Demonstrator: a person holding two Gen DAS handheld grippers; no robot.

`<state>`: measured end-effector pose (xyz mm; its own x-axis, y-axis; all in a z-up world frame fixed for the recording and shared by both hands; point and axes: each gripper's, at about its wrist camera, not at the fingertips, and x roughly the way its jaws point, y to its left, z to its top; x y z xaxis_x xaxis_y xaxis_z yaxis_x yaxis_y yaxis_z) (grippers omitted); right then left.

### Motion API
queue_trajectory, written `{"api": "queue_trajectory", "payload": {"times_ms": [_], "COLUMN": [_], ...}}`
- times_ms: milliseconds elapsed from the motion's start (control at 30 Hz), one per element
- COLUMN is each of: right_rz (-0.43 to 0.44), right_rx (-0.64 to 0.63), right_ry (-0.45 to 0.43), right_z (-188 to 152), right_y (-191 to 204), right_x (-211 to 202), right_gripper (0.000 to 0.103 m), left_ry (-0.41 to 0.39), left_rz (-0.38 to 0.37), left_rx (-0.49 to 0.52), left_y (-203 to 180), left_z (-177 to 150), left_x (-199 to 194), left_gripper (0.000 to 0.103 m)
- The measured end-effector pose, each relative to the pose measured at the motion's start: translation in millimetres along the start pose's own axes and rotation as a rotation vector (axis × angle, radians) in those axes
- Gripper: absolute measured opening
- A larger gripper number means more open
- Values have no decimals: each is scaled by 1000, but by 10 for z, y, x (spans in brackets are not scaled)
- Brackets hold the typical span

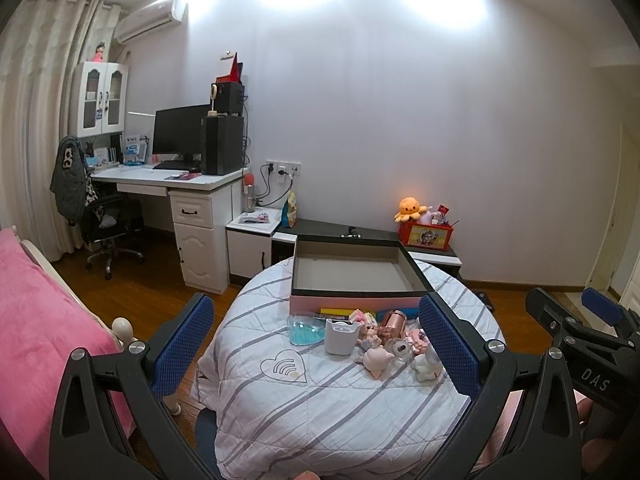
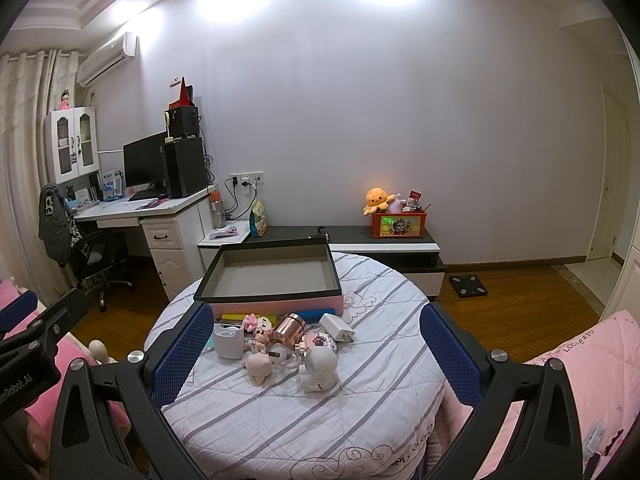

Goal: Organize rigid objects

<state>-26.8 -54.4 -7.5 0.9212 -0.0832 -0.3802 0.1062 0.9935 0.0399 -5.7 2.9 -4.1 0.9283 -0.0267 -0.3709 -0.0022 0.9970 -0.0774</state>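
Note:
A pink box (image 1: 352, 276) (image 2: 272, 276) with a black rim and bare grey floor stands at the far side of a round table (image 1: 304, 412) (image 2: 320, 420) under a striped cover. In front of it lies a cluster of small items: a blue heart dish (image 1: 305, 329), a white cup-like holder (image 1: 339, 336) (image 2: 229, 340), a rose-gold can (image 1: 393, 322) (image 2: 289, 326), a pink figurine (image 1: 376, 358) (image 2: 256, 366), a white figurine (image 1: 426, 366) (image 2: 318, 368), a white charger (image 2: 336, 327). My left gripper (image 1: 316, 344) and right gripper (image 2: 316, 354) both hover open, short of the cluster, holding nothing.
A desk with monitor (image 1: 180, 136) and an office chair (image 1: 108, 224) stand at the left. A low cabinet (image 2: 384, 246) behind the table carries a red toy box (image 2: 398, 224). Pink bedding (image 1: 44, 320) lies left, a pink quilt (image 2: 580, 380) right. Wooden floor surrounds the table.

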Motion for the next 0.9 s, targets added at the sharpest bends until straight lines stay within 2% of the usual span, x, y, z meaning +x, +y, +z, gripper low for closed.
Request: {"api": "queue_trajectory", "payload": {"times_ms": [333,533,900], "right_rz": [2,9,5], "right_rx": [0,3,13], "right_ry": [7,42,227], "right_z": [-15,-86,-458], "right_y": [-21,-94,-238], "right_x": [38,209,928], "right_gripper": [103,103,103], "left_ry": [10,33,201], "left_rz": [-4,-12,-12], "left_rx": [-4,-2,-8], "left_y": [8,15,65], "left_z": [12,-79,-518], "left_x": [26,162,842], "left_gripper": [103,103,103]}}
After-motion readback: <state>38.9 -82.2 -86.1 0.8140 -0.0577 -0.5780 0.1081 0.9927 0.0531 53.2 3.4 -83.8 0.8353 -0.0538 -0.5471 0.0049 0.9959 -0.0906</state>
